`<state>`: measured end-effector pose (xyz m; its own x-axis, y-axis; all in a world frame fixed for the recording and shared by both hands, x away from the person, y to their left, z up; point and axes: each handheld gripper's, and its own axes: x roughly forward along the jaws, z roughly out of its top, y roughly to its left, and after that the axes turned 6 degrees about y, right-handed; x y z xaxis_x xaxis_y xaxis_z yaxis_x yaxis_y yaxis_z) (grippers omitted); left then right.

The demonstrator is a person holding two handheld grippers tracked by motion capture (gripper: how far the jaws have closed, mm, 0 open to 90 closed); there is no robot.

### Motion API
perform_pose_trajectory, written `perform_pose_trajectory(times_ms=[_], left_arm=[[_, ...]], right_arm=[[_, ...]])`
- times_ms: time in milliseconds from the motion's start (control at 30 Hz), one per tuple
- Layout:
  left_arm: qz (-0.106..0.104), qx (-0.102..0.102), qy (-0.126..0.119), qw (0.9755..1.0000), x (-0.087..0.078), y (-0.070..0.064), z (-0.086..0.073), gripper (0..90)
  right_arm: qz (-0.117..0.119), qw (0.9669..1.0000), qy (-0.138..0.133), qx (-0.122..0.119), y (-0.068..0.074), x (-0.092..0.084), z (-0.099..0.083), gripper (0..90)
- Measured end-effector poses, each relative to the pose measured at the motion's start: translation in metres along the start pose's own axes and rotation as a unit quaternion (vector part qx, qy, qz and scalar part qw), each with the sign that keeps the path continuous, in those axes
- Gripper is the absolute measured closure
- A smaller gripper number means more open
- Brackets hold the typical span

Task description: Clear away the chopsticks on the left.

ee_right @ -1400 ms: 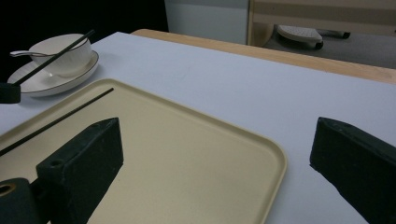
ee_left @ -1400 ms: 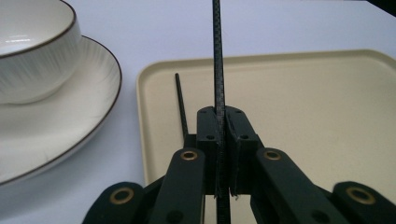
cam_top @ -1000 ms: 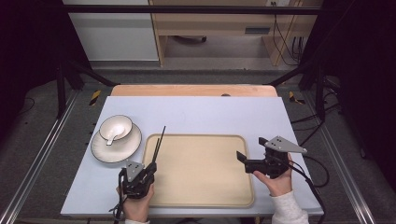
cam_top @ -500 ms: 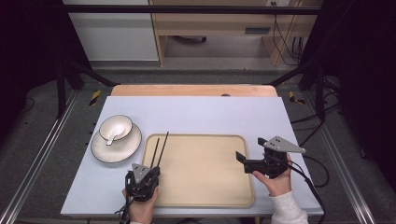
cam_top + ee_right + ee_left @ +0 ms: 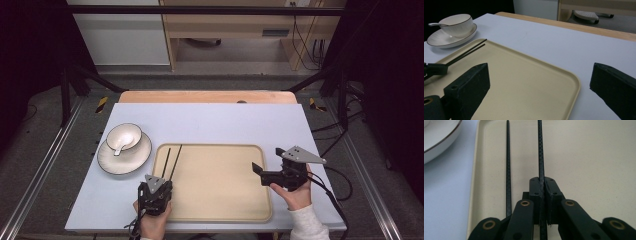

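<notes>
Clamping one of two thin woven-carbon chopsticks (image 5: pixel 540 152), left tongs (image 5: pixel 543 195) closed over matte beige tray (image 5: pixel 220 200), right tongs (image 5: pixel 257 169) wide open, empty, one glossy bowl (image 5: pixel 124 137).

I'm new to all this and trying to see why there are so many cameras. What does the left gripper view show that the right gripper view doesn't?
Left gripper view alone: a close look at the left claw shut on one black chopstick, with the second chopstick lying loose beside it on the tray.

Right gripper view alone: the right claw wide open and holding nothing, the bowl with a spoon in it, and the table's wooden far edge.

Both: the beige tray, the two chopsticks, the saucer, the pale blue tabletop.
</notes>
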<state>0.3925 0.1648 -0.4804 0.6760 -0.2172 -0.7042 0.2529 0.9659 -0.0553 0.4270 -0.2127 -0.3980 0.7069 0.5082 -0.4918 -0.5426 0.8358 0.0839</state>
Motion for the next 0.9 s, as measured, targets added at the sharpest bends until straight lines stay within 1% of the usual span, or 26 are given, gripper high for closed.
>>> perform_pose_trajectory(times_ms=[100,600,700,767,833,900], left_arm=[[0.000,0.006,0.010,0.9999,0.0011,-0.0004,0.0007,84.7],[-0.005,0.009,0.014,0.9999,0.0024,-0.0008,0.0023,83.9],[-0.010,0.010,0.014,0.9998,0.0022,0.0001,0.0029,83.0],[-0.019,0.008,0.013,0.9997,0.0017,0.0006,0.0035,81.8],[-0.022,0.012,0.011,0.9996,0.0000,0.0003,0.0046,79.3],[-0.028,0.015,0.006,0.9995,-0.0031,0.0003,0.0066,78.7]], right_arm=[[0.000,1.0000,0.000,0.000,0.0000,0.0002,0.0000,3.0],[0.000,1.0000,0.002,-0.001,0.0004,0.0004,0.0000,2.9],[0.000,1.0000,0.000,0.000,0.0002,-0.0003,0.0002,2.9],[-0.001,1.0000,-0.002,-0.001,-0.0002,-0.0007,0.0004,2.9],[-0.001,1.0000,-0.001,0.001,-0.0003,-0.0016,0.0006,2.9],[-0.001,1.0000,-0.002,0.000,-0.0004,-0.0016,0.0006,2.9]])
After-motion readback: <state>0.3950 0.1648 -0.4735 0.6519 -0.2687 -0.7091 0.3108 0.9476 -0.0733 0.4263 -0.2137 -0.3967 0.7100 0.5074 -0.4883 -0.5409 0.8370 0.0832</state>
